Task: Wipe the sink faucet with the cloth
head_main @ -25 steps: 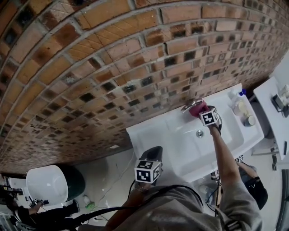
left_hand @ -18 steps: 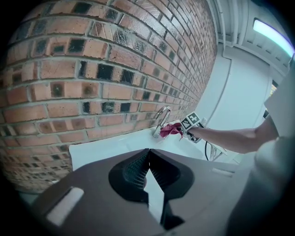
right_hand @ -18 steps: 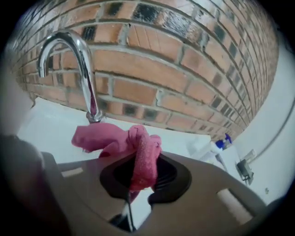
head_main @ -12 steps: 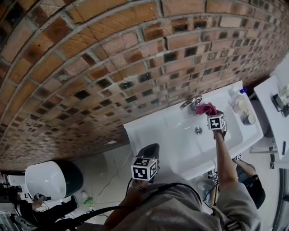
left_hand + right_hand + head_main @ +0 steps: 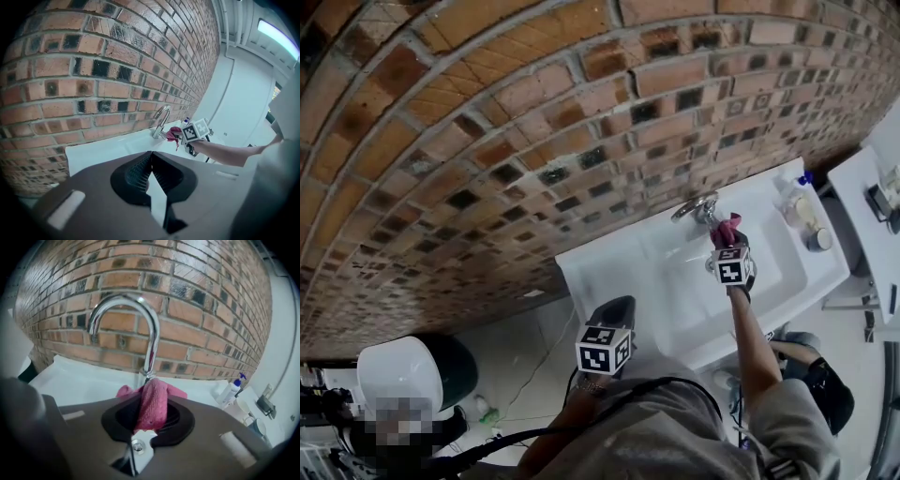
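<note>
A chrome gooseneck faucet (image 5: pixel 140 329) rises from the back of the white sink (image 5: pixel 619 272) against the brick wall. My right gripper (image 5: pixel 150 416) is shut on a pink cloth (image 5: pixel 152 404), which bulges out of the jaws and reaches the foot of the faucet. From the head view, the cloth (image 5: pixel 728 228) sits just right of the faucet (image 5: pixel 697 206), with the right gripper (image 5: pixel 727 242) behind it. The left gripper view shows faucet (image 5: pixel 161 121) and cloth (image 5: pixel 174 134) from the side. My left gripper (image 5: pixel 617 317) hangs shut and empty in front of the sink's left end.
A pump soap bottle (image 5: pixel 230 390) stands on the sink's right end, with cups (image 5: pixel 818 239) beside it. A white table (image 5: pixel 862 216) stands to the right. A white bin (image 5: pixel 398 380) sits on the floor at the lower left.
My right gripper has drawn the cloth from against the faucet spout to just right of it and swung nearer. The left gripper has stayed put.
</note>
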A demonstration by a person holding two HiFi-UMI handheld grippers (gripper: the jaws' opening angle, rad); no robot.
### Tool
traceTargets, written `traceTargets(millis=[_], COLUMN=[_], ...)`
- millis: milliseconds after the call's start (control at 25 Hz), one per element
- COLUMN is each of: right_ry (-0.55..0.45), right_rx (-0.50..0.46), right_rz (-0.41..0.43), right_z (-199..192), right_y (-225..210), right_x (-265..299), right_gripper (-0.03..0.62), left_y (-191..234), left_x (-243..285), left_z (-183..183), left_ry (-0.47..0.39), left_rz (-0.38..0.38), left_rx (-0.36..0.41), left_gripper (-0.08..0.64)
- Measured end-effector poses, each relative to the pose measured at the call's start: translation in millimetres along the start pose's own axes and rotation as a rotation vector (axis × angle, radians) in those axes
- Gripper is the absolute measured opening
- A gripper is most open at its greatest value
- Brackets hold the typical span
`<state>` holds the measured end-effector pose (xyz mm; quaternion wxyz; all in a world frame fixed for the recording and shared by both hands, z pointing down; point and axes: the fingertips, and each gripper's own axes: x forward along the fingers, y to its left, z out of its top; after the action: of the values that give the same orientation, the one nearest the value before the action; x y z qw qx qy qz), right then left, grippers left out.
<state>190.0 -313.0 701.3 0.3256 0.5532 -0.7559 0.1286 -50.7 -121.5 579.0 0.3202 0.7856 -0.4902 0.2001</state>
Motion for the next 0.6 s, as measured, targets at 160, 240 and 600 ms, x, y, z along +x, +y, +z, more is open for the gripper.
traceTargets(millis=[160, 240, 600], right_ry=[-0.063, -0.032, 0.155], right_rx=[0.026, -0.007, -0.248], right_rz=[-0.038, -0.067, 0.125], right_z=[34, 37, 6], right_y=[-41, -62, -18], right_x=[0, 10, 44], right_gripper=[0.048, 0.049, 0.049], left_y=[2, 5, 12], left_x=[-2, -3, -6], left_z=[0, 0, -2], left_ry=[-0.005, -0.008, -0.022], left_rz=[0.005, 0.010, 0.025], left_rx=[-0.001, -0.007, -0.030], left_gripper=[0.017, 0.017, 0.017])
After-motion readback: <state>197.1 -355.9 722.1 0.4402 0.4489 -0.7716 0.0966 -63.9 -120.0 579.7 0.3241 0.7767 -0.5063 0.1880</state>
